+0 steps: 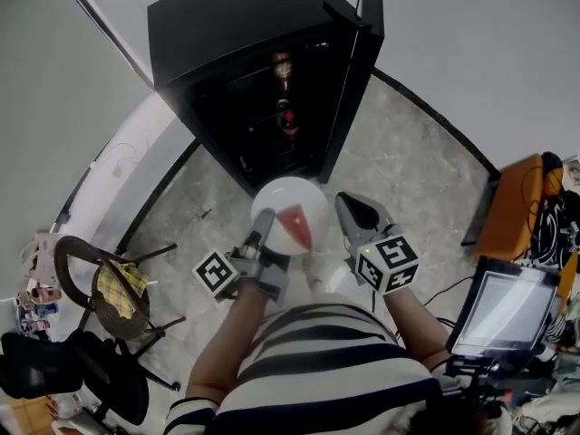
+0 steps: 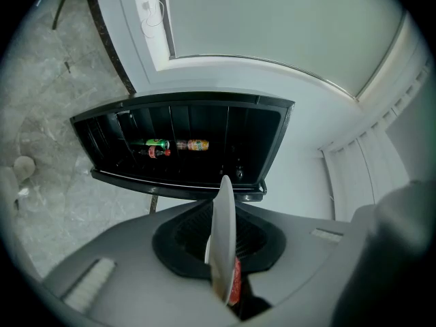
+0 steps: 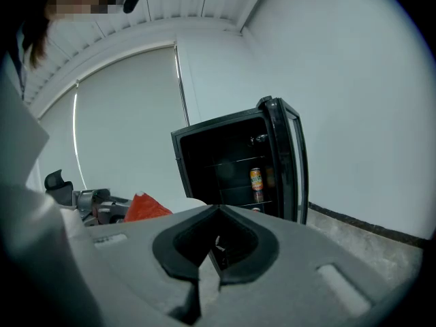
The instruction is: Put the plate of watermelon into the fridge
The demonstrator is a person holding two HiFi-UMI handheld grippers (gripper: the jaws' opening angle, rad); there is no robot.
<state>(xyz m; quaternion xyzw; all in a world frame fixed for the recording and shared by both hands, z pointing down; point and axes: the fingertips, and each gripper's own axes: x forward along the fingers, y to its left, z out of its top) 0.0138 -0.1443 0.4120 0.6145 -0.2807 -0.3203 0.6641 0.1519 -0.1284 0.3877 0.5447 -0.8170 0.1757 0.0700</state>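
A person in a striped top stands before an open black mini fridge, its door swung wide, with a white plate bearing a red wedge of watermelon held in the air just short of the opening. The left tool pinches the plate by its near rim. In the left gripper view the plate shows only edge-on between the jaws, with just a sliver of the fruit visible low beside it. The right tool sits just beside the plate's other side, its jaws pressed together on nothing. In the right gripper view the tool's own body hides most of the plate. The fridge's interior is dark: a few drinks show on its shelves, their labels too small to read. A chair stands at left on the marbled floor.
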